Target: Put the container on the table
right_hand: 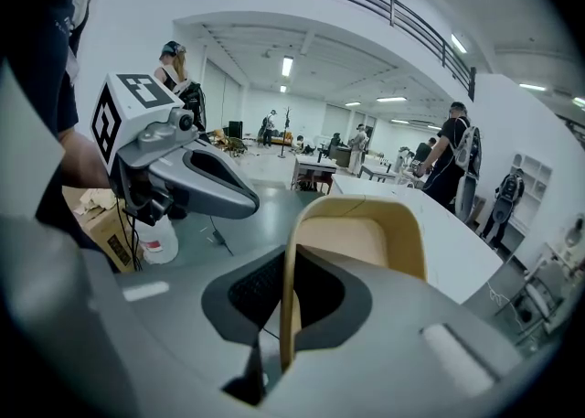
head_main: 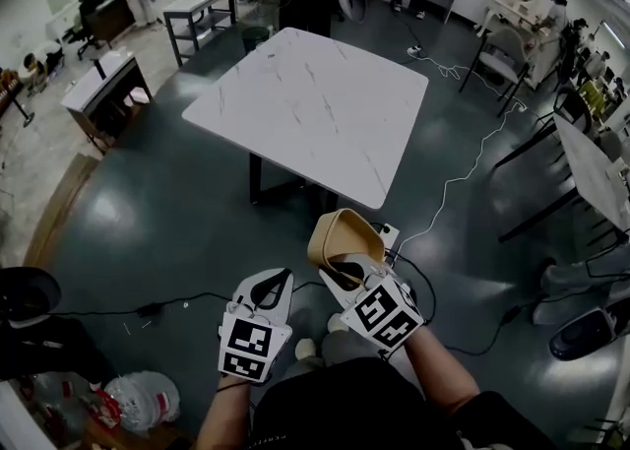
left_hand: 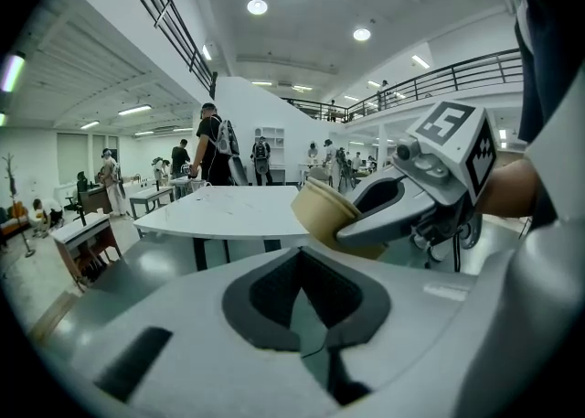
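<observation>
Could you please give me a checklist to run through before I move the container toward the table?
1. Grip: right claw shut on the wall of the container: ok.
2. Container above the table: not ok, it hangs over the floor, short of the near edge.
3. Landing spot: tabletop bare: ok.
4. Left claw shut, empty, apart from the container: ok.
5. Walking path: white cable lies on the floor beside the table: not ok.

- Head view looks steeply down from high above onto the table (head_main: 315,113).
- Gripper views sit low, close behind their jaws, both facing that same table.
</observation>
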`<action>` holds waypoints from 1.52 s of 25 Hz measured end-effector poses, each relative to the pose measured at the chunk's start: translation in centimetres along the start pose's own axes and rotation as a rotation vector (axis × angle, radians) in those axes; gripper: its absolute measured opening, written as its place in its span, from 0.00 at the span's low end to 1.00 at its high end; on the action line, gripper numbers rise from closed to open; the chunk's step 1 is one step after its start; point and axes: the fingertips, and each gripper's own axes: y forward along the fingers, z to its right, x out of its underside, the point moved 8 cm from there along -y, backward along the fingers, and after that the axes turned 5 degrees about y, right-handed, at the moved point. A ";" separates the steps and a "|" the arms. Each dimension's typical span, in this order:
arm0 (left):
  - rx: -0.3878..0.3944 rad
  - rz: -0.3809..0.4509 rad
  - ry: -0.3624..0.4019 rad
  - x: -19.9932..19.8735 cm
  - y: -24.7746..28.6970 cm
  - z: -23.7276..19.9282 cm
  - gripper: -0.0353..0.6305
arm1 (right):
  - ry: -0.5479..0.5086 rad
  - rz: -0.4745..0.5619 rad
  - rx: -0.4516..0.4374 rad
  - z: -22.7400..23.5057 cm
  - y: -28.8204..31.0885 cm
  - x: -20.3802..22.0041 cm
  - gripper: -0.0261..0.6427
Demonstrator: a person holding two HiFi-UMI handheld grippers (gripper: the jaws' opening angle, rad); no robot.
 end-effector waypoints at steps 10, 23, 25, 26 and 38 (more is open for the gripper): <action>-0.022 0.009 -0.001 -1.1 3.0 -3.8 0.05 | -0.040 0.002 -0.027 3.3 3.8 -2.0 0.06; -0.060 -0.025 0.000 -5.2 10.6 -9.2 0.05 | -0.132 0.002 -0.109 12.0 8.5 -5.2 0.06; -0.064 -0.028 -0.001 -5.9 11.9 -10.0 0.05 | -0.138 -0.005 -0.122 13.5 9.1 -5.3 0.06; -0.068 -0.032 -0.001 -6.2 12.6 -10.3 0.05 | -0.140 -0.008 -0.127 14.2 9.4 -5.3 0.06; -0.124 -0.075 0.002 -8.3 18.6 -13.5 0.05 | -0.182 -0.006 -0.191 20.6 12.1 -5.7 0.06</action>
